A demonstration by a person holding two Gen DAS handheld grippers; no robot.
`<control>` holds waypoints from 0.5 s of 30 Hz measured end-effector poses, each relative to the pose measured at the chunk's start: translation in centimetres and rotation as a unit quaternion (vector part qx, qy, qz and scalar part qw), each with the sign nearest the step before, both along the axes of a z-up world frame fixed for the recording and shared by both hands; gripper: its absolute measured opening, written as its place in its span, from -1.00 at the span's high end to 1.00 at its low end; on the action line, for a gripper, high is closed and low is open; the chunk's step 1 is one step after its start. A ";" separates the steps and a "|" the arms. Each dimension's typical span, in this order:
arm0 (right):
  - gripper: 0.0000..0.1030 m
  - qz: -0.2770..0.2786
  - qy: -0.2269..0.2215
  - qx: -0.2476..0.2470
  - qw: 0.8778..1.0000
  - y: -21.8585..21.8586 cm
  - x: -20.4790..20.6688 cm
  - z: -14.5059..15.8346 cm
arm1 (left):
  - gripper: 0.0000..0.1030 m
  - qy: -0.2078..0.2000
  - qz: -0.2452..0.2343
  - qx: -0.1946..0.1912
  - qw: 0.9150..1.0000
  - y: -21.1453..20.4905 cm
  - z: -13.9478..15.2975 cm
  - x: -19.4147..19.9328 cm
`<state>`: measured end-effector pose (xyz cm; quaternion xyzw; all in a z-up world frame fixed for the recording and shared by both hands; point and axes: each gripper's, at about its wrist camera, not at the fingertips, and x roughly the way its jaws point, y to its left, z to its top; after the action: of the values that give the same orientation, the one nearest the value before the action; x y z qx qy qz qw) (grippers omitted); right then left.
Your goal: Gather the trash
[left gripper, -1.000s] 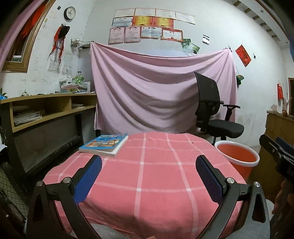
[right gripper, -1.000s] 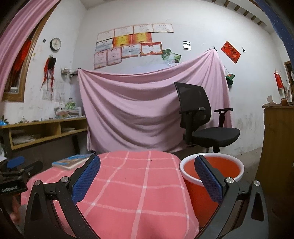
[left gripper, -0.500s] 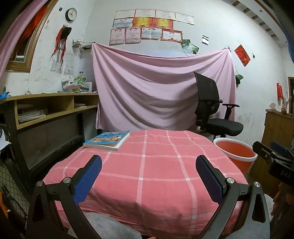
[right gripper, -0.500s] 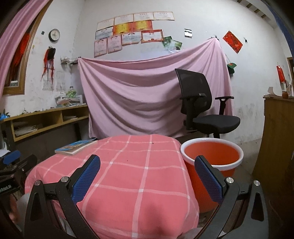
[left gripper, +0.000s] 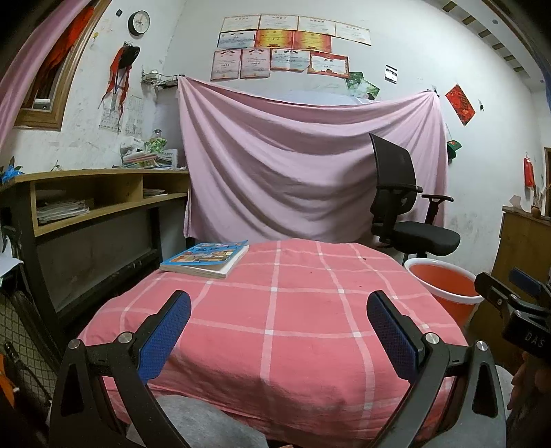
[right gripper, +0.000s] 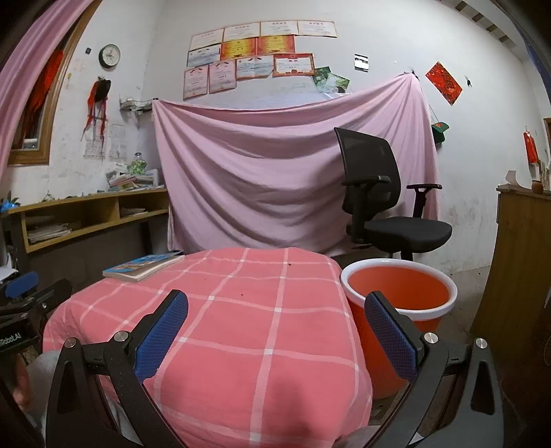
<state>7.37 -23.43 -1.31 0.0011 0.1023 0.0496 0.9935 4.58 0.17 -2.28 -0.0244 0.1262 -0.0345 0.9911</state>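
We count one book [left gripper: 206, 259] on the pink checked tabletop [left gripper: 275, 310] and one orange bucket [right gripper: 399, 293] beside it. We see one black chair [right gripper: 385, 206], one pink sheet [left gripper: 292, 165] hung on the wall and one clock [left gripper: 139, 22]. Eleven certificates [left gripper: 279, 46] hang above the sheet. We have two grippers, the left gripper [left gripper: 278, 329] and the right gripper [right gripper: 275, 329], each with two blue fingers [left gripper: 165, 336].

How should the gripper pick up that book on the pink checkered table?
Judging by its pose, grip the book by its page edge facing the left gripper. It lies flat, so come in low from the front, one finger above the cover, one sliding beneath.
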 end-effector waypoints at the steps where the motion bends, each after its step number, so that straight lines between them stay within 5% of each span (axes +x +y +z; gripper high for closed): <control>1: -1.00 0.000 0.000 0.000 1.000 0.0 0.0 0.0 | -0.94 0.000 0.000 0.000 1.000 0.0 0.0 0.0; 15: -1.00 -0.001 -0.006 0.000 1.000 0.0 -0.2 0.1 | -0.94 0.000 0.000 0.001 1.000 -0.1 0.0 0.0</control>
<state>7.12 -23.40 -1.20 0.0010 0.0968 0.0482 0.9941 4.55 0.10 -2.24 -0.0231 0.1265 -0.0344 0.9911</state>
